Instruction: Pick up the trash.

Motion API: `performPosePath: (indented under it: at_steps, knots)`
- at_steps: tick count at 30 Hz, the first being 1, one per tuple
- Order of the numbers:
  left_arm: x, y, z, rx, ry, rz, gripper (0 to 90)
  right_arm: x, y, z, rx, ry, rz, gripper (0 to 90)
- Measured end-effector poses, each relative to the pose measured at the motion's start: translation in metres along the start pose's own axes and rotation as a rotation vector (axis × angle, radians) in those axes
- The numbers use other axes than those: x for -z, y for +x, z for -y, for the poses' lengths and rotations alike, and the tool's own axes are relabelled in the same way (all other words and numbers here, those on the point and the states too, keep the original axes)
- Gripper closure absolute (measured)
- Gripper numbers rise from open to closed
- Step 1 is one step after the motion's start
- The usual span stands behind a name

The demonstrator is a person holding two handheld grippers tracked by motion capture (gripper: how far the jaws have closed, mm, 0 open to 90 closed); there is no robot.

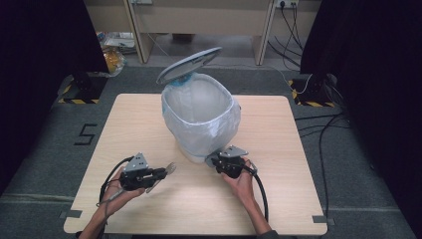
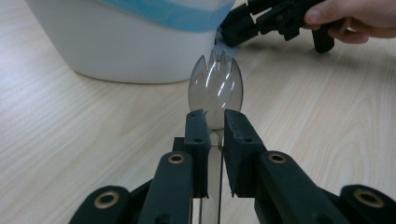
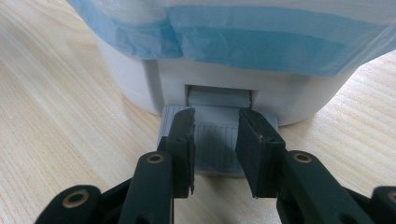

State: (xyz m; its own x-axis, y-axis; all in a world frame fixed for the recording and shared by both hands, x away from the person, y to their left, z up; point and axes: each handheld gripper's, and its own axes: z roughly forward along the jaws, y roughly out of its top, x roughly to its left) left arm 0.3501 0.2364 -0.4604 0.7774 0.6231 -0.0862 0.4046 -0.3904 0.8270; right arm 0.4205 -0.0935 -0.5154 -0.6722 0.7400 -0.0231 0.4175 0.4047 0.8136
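Holding the spork [image 2: 215, 88] clamped, left jaws risk dropping it short of the bin [image 1: 199, 117]; right jaws, shut and empty, could slip off the pedal [image 3: 217, 140], closing the lid [image 1: 189, 64].

Bin [image 1: 199, 117] centre frame, lid [image 1: 189, 64] up. Right gripper [image 1: 215, 160] on pedal at base. Left gripper [image 1: 160, 173] lower left, clamps spork [image 1: 169, 168].

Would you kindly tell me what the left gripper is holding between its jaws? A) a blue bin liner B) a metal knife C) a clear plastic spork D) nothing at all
C: in the left gripper view the left gripper clamps the handle of a clear plastic spork, its tines pointing toward the white pedal bin.
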Motion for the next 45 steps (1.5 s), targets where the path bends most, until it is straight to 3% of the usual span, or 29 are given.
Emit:
performPosePath:
  at_steps: [12,22,23,25,28,45]
  knots:
    - [0.01,0.001,-0.024,-0.017,-0.051,-0.011,79.8,0.0,0.0,0.0,0.0,-0.001,0.0,66.8]
    - [0.021,0.0,-0.042,-0.034,-0.083,-0.004,79.8,0.0,0.0,0.0,0.001,-0.001,-0.001,66.8]
    - [0.022,0.002,-0.045,-0.022,-0.09,0.013,79.8,0.0,0.0,0.0,0.001,-0.001,-0.001,66.9]
    - [0.023,0.004,-0.047,-0.023,-0.088,0.003,79.8,0.0,0.0,0.0,0.001,-0.001,0.0,66.9]
    - [0.024,0.006,-0.05,-0.013,-0.095,0.021,79.8,0.0,0.0,0.0,0.001,-0.001,0.0,66.9]
    - [0.051,0.003,-0.077,-0.051,-0.104,0.009,79.8,0.0,0.0,0.0,0.001,0.0,-0.001,66.8]
